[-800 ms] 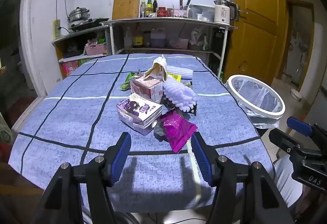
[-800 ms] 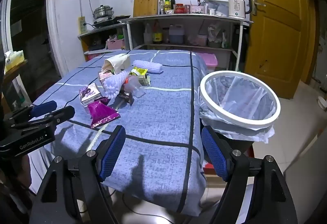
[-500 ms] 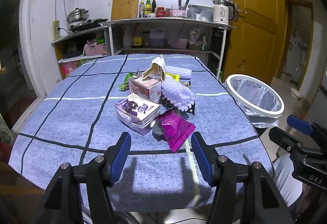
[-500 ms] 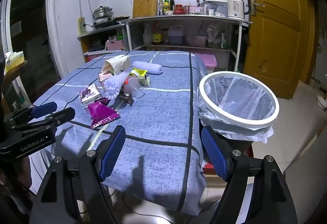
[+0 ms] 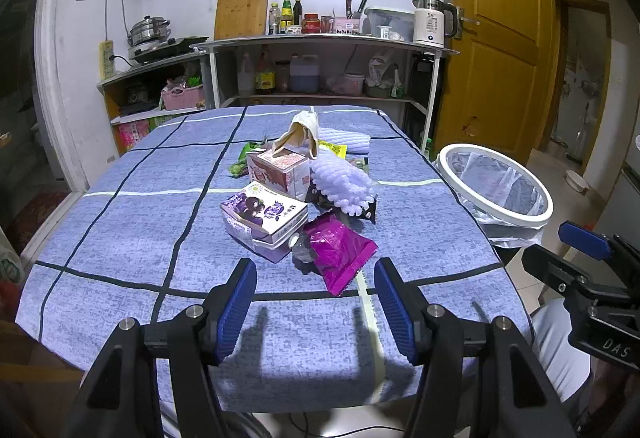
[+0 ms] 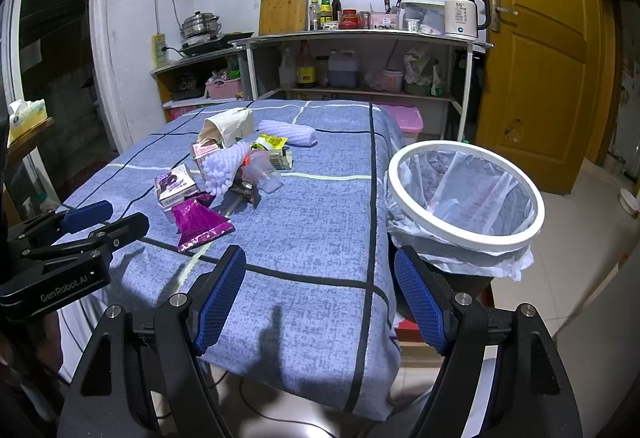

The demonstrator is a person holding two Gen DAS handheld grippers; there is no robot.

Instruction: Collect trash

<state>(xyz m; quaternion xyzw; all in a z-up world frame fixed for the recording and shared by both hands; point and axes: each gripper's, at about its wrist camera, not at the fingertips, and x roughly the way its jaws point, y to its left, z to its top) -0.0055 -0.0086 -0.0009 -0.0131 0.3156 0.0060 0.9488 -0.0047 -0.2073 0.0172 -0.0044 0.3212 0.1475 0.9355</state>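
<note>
Small kitchen w/ white walls, an orange door and metal shelving [image 5: 320, 42] at the back; the counter [image 5: 132, 222] in front wears a blue checked cloth. Trash sits in one heap near its middle: magenta snack wrapper [image 5: 340, 254] nearest, purple carton [image 5: 262, 216] just beside it on the left, pink-and-white box [image 5: 280, 174] behind, a lilac foam net [image 5: 340, 186] draped over the right side, and a beige paper bag [image 5: 300, 136] at the back.

Left wrist view looks straight at the heap but clips the bin [image 5: 496, 190] at the counter's right edge. Right wrist view shows that bin [image 6: 464, 198] whole: white ring rim, clear liner, standing on the floor touching the cloth's hanging edge. It also shows a clear plastic cup [image 6: 266, 174] and a yellow sachet [image 6: 272, 142] on the heap's right side, which the left view hides behind the foam net. A dark wrapper under the foam is too covered to identify, and a small clear item under the magenta wrapper is unclear.

Left hand-held gripper [image 5: 316, 302] is level, low over the near counter edge, jaws spread wide and holding nothing, aimed at the magenta wrapper, apart from it. Right hand-held gripper [image 6: 320, 298] hangs past the counter's near right corner, jaws likewise wide apart w/ nothing between, bin just beyond its right finger.
</note>
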